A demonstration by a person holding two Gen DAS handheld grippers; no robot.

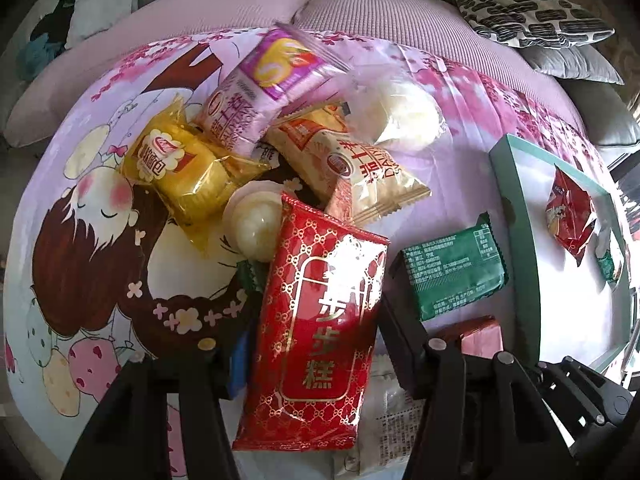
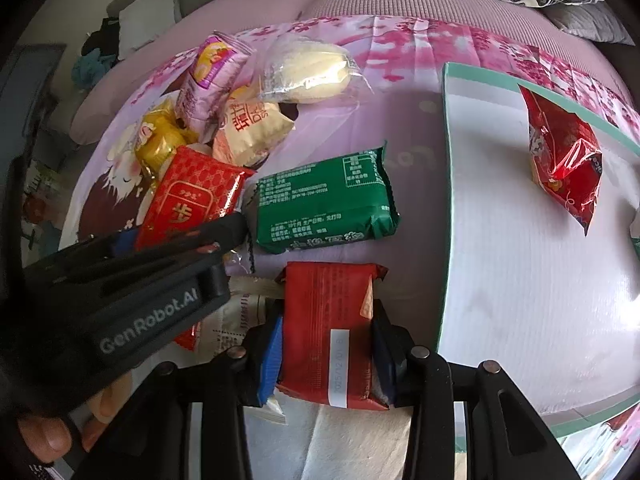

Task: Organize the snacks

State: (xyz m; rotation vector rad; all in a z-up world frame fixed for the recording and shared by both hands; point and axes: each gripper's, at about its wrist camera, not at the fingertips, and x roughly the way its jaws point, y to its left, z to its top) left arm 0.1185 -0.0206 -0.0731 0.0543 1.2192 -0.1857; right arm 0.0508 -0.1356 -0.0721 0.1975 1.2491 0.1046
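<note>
the right hand-held gripper [image 2: 326,356] is closed on a dark red packet [image 2: 330,332], pads pressing its two sides; held so near one end, it could pivot or slip on the way to the tray. the left hand-held gripper [image 1: 316,344] straddles a red gold-patterned packet [image 1: 320,312], and i cannot tell whether it is clamped or only around it; lifting could drag the pale wrapper [image 1: 384,420] beneath. just past lies a green packet [image 2: 326,200], then the heap: yellow cake [image 1: 188,176], purple pack [image 1: 256,92], clear-bagged bun [image 1: 396,110]. the teal-rimmed tray [image 2: 446,184] to the right holds a red bag [image 2: 560,152]. everything rests on a pink cartoon cloth [image 1: 100,240] over a sofa [image 1: 360,12] with cushions [image 1: 528,12].
</note>
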